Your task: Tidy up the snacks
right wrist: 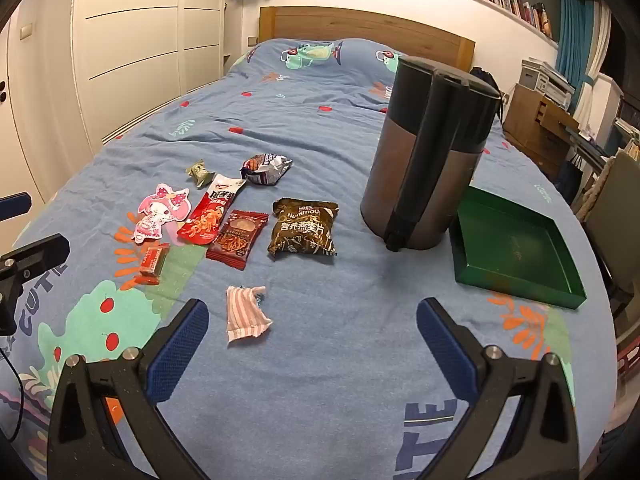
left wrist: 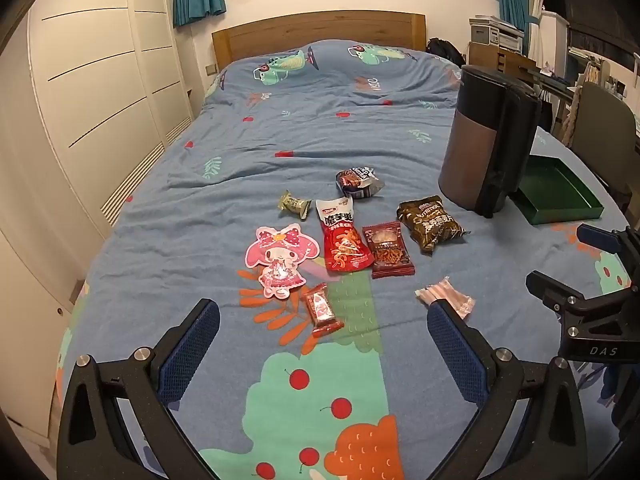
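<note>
Several snack packets lie on the blue bedspread: a pink cartoon-girl packet, a red-and-white pouch, a dark red packet, a brown oat bag, a crumpled dark bag, a small green candy, a small red bar and a pink striped packet. A green tray sits at the right. My left gripper and right gripper are open and empty, hovering near the packets.
A tall brown-and-black bin stands on the bed next to the tray. White wardrobes line the left. The wooden headboard is at the far end. A chair and desk stand off the right edge.
</note>
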{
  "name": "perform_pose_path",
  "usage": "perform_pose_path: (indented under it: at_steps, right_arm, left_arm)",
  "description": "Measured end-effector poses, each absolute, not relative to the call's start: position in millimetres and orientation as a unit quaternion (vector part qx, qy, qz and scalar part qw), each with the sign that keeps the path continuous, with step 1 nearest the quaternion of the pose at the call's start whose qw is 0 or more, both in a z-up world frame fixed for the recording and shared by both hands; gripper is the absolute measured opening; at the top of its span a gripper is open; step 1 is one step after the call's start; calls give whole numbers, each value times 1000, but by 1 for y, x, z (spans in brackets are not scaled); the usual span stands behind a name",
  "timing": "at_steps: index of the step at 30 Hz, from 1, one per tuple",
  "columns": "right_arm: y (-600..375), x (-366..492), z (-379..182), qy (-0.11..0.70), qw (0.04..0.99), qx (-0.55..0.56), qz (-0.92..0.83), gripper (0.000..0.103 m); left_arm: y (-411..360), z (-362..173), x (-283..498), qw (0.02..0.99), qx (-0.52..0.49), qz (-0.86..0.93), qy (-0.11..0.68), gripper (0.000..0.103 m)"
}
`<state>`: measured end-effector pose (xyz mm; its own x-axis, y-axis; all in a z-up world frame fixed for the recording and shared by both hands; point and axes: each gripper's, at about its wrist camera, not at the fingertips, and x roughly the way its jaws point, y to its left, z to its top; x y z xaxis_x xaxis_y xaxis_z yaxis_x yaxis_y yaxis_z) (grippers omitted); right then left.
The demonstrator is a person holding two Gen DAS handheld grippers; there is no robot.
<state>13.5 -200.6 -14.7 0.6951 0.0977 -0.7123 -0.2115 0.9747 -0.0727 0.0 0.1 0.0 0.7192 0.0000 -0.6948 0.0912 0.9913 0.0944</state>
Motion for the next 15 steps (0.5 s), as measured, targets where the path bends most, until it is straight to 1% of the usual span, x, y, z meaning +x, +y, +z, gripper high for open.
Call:
perform_pose_path:
  at_steps: [15]
  right_arm:
    - [-201,14,-14,381,918,-76,84,103]
  left_arm:
    - [-4,0,0,925,61,-24,374,102]
